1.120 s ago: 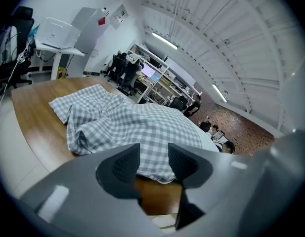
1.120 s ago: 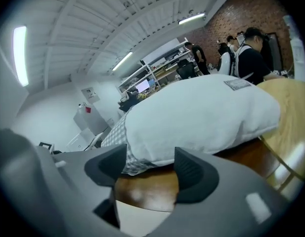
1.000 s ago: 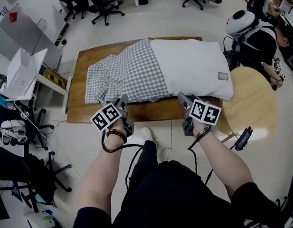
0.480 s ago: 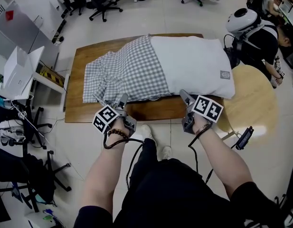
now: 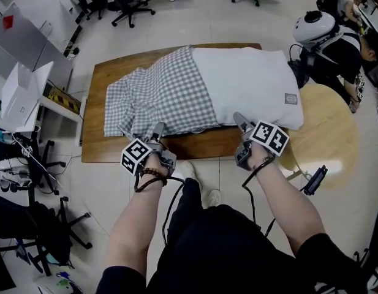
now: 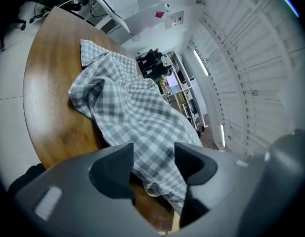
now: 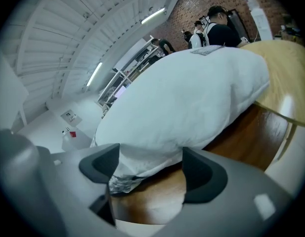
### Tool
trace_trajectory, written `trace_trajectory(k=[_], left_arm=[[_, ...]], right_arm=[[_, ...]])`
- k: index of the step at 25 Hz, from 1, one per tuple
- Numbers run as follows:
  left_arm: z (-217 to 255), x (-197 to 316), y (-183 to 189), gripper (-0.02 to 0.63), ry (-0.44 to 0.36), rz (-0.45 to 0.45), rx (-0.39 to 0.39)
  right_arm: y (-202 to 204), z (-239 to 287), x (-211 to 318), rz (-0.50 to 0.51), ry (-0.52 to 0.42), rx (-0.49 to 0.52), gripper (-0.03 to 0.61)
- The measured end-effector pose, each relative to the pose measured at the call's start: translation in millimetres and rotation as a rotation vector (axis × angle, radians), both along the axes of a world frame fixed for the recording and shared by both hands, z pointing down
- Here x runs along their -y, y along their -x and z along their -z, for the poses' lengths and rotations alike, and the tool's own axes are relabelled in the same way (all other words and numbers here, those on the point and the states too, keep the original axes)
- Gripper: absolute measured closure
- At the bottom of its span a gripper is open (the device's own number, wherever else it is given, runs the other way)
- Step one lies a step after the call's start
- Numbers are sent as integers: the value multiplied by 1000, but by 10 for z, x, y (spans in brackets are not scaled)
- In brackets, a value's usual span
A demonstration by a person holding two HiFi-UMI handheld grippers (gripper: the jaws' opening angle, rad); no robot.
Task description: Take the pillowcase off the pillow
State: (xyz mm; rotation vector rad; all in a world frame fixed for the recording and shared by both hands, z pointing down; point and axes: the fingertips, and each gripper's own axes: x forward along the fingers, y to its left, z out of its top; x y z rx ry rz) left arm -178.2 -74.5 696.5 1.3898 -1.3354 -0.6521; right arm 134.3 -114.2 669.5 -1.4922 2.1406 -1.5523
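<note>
while the checked pillowcase [image 5: 158, 94] lies half off the pillow [image 5: 250, 81] at mid-frame on the table [image 5: 195, 144], the left hand-held gripper [image 6: 152, 164] and right hand-held gripper [image 7: 150, 169] have just been opening, jaws apart around cloth and pillow edge, unpressed. next, likely: clamp both, pull apart.

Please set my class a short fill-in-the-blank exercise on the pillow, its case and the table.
The pillowcase has a grey-and-white ____ pattern.
In the head view, the uncovered end of the white pillow points ____.
The table under them is made of ____.
Missing words: checked; right; wood.
</note>
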Motion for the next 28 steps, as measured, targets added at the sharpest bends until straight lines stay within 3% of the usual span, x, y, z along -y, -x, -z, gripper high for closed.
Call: trace_trajectory(k=[5, 9, 11, 16, 18, 28], left_arm=[[-104, 43, 33, 370, 6, 3, -11], [-124, 106, 29, 430, -4, -24, -3], [-133, 132, 40, 461, -7, -40, 6], [-128, 176, 25, 523, -14, -77, 41], [-68, 208, 24, 532, -17, -87, 67], [168, 175, 279, 604, -30, -25, 148]], right_arm=[[1, -98, 77, -13, 9, 32, 186], [24, -114, 131, 7, 6, 34, 201], [41, -108, 150, 23, 1, 34, 260], [49, -56, 170, 60, -6, 50, 493], [23, 22, 207, 68, -27, 29, 544], [-114, 317, 300, 94, -105, -44, 566]])
